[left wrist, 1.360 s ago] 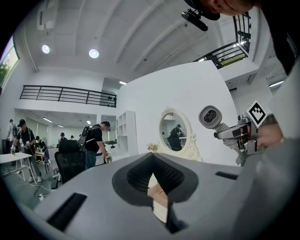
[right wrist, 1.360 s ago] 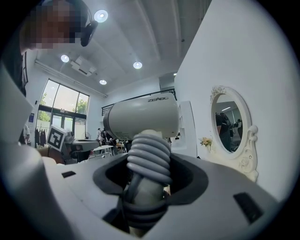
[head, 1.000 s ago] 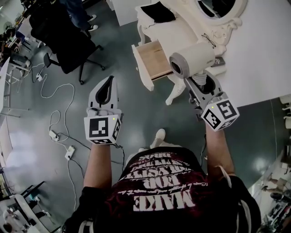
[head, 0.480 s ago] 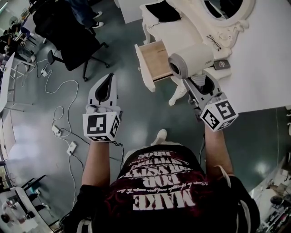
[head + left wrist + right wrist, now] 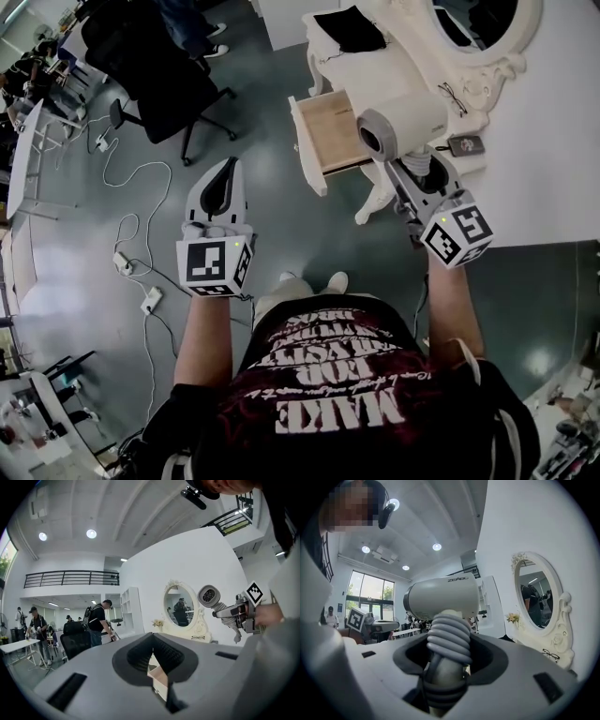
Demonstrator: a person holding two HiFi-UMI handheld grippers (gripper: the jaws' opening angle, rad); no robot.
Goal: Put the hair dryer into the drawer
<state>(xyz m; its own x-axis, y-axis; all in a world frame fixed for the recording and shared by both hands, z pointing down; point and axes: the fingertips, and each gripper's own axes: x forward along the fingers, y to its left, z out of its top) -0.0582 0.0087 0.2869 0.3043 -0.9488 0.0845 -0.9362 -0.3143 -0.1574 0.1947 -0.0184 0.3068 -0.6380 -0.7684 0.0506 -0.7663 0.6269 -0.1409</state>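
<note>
My right gripper [image 5: 419, 176] is shut on the ribbed grey handle of the white hair dryer [image 5: 403, 122]. The dryer is held level above the dressing table's front edge, its barrel end facing left. In the right gripper view the hair dryer [image 5: 440, 597] stands upright between the jaws of the right gripper [image 5: 447, 660]. The open wooden drawer [image 5: 328, 131] juts out left of the dryer and looks bare inside. My left gripper [image 5: 223, 183] hangs over the floor, left of the drawer, shut with nothing in it. Across the room in the left gripper view, beyond the left gripper [image 5: 153, 641], is the hair dryer [image 5: 209, 596].
The white dressing table [image 5: 375, 70] carries an oval mirror [image 5: 487, 33], a black cloth [image 5: 350, 28], glasses [image 5: 453, 94] and a small black device [image 5: 466, 145]. A black office chair [image 5: 159, 84] stands to the left. Cables and a power strip [image 5: 150, 300] lie on the floor.
The person has taken a step, and the table and drawer now sit further right in the head view. The right gripper has carried the dryer along slightly. The left gripper has hardly moved.
</note>
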